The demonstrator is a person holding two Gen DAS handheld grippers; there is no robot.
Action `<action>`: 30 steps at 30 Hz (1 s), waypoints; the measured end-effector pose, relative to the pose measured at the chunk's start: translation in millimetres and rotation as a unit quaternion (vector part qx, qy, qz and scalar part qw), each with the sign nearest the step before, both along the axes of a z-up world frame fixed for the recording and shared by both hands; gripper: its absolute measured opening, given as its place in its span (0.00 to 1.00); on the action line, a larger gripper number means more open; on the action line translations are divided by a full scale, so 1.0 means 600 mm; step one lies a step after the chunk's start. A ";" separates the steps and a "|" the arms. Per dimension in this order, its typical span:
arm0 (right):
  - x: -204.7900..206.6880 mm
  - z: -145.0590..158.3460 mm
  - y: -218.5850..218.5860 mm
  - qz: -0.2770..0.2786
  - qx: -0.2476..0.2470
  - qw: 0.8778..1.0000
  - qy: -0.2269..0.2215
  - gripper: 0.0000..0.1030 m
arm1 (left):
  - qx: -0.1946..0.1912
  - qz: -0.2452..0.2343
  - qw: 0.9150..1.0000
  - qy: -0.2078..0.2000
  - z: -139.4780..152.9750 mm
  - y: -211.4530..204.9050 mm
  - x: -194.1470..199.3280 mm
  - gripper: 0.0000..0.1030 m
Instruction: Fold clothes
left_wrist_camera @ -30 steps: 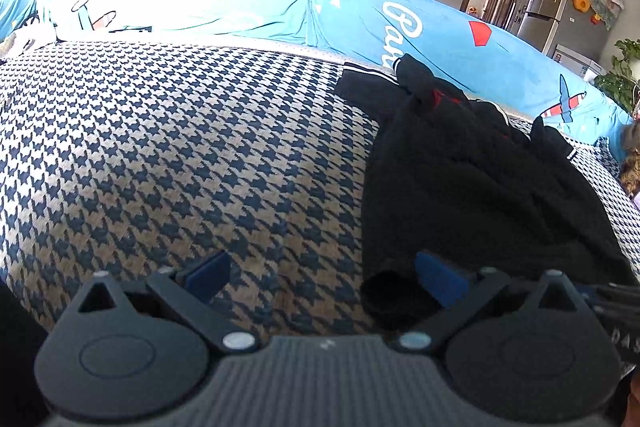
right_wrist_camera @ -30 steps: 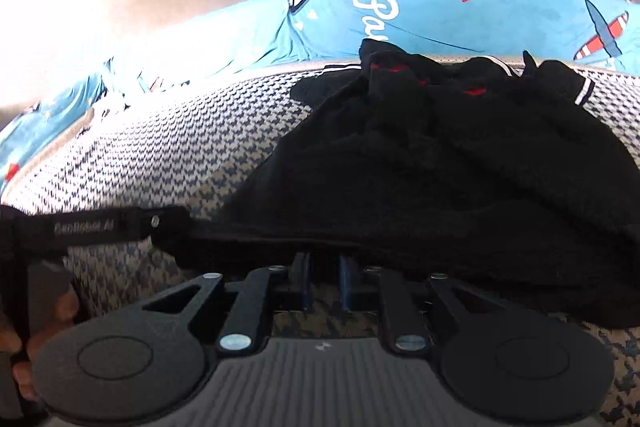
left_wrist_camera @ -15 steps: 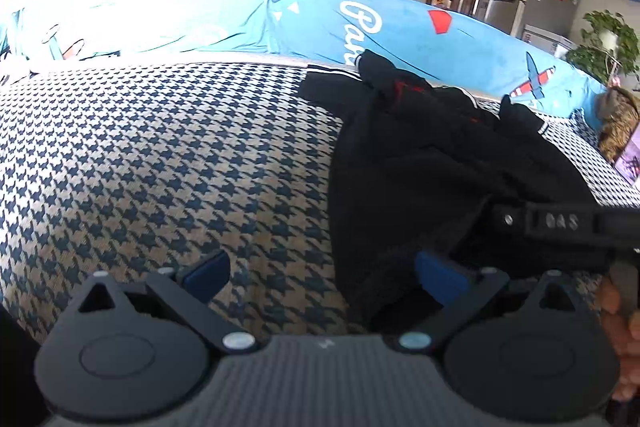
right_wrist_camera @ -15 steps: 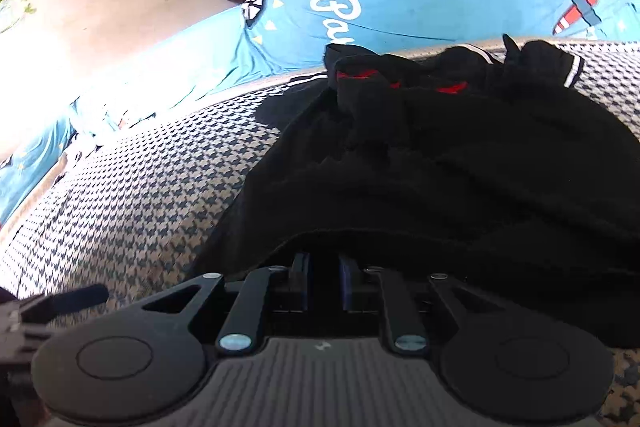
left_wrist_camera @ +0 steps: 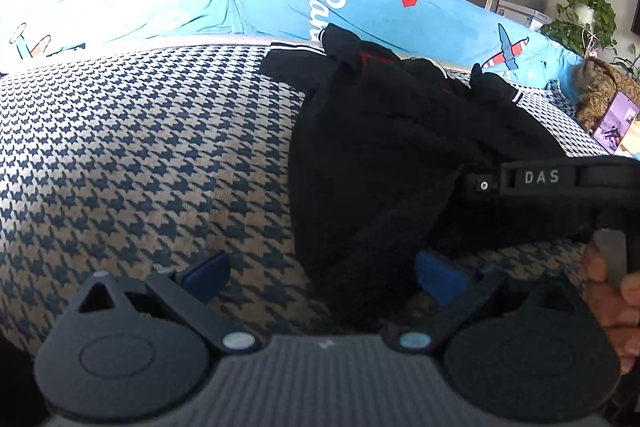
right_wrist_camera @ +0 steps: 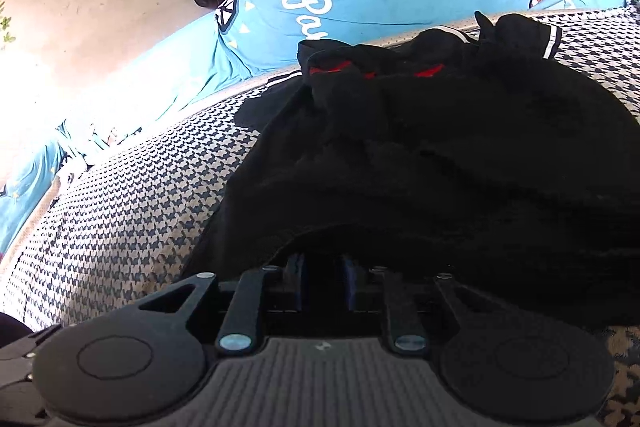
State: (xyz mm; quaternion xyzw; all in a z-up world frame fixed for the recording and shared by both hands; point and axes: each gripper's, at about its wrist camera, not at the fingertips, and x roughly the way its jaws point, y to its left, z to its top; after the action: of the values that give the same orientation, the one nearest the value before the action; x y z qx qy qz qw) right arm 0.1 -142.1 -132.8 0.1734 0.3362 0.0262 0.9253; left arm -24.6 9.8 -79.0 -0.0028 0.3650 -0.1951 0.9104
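Left wrist view: left gripper (left_wrist_camera: 320, 277) fingers spread wide, black garment (left_wrist_camera: 400, 163) hem between, unpinched.
Right wrist view: right gripper (right_wrist_camera: 322, 283) fingers nearly together, just easing apart, garment edge draped over them.

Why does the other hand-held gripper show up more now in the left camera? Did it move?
Yes. The right hand-held gripper has come in from the right edge, reaching further left over the black garment, toward the houndstooth cover.
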 end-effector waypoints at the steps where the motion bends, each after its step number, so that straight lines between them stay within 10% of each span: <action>1: -0.001 0.001 0.000 0.002 0.001 1.000 -0.002 0.20 | 0.003 0.003 1.000 -0.001 -0.001 -0.002 0.001 1.00; 13: -0.003 -0.006 0.031 0.056 -0.025 0.998 0.006 0.34 | 0.040 0.000 0.999 -0.002 -0.018 -0.029 0.007 1.00; 30: -0.016 0.000 -0.001 0.062 0.135 0.989 -0.023 0.35 | 0.027 0.052 0.998 -0.021 -0.014 -0.022 0.024 1.00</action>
State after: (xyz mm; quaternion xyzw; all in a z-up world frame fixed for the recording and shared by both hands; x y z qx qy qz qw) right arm -9.5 -142.7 -132.7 0.2753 0.3188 0.1327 0.8972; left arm -10.3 -3.5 -87.6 0.0064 0.3502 -0.1377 0.9265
